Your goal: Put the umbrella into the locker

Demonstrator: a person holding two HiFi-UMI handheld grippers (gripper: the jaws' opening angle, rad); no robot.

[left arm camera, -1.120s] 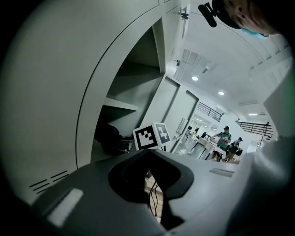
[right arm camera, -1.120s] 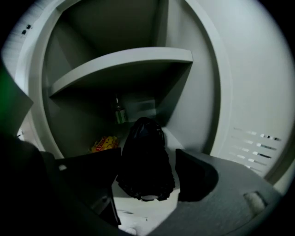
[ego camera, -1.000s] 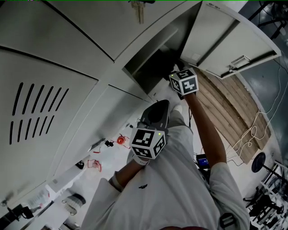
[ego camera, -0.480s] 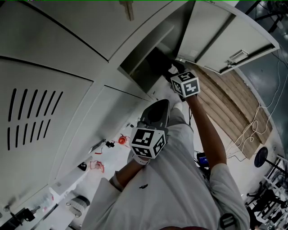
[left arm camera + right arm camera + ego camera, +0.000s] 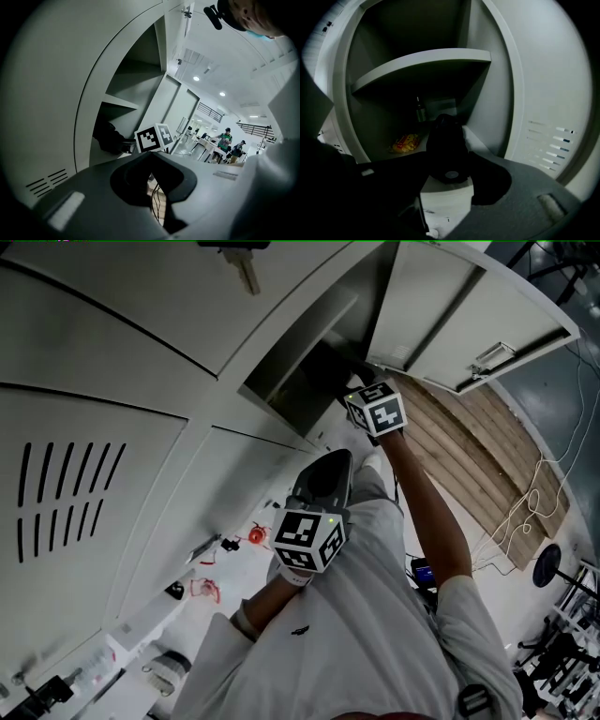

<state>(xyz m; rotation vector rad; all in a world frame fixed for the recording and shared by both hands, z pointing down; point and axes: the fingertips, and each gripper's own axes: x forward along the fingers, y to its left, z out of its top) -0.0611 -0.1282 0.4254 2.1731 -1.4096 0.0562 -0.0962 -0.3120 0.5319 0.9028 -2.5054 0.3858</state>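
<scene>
The folded black umbrella [image 5: 445, 140] lies on the floor of the open locker's [image 5: 309, 371] lower compartment, with its capped end toward me. My right gripper [image 5: 450, 171] reaches into the opening; its jaws are closing, and the pads meet the sides of the umbrella's near end. In the head view the right gripper [image 5: 361, 395] sits at the locker mouth, where the umbrella [image 5: 328, 367] is a dark shape. The left gripper view shows the umbrella [image 5: 107, 138] beside the right gripper's marker cube [image 5: 153, 137]. My left gripper [image 5: 336, 463] hangs back below the locker, shut and holding nothing.
A yellow-red packet [image 5: 405, 143] and a small bottle [image 5: 420, 110] lie deep in the compartment under a shelf [image 5: 426, 61]. The locker door [image 5: 469, 324] stands open to the right. A key [image 5: 242, 268] hangs in a locker door above. Wooden planks [image 5: 478, 465] and cables [image 5: 525, 512] cover the floor.
In the head view the right gripper has edged a little up and left toward the locker opening. The left gripper has stayed where it was.
</scene>
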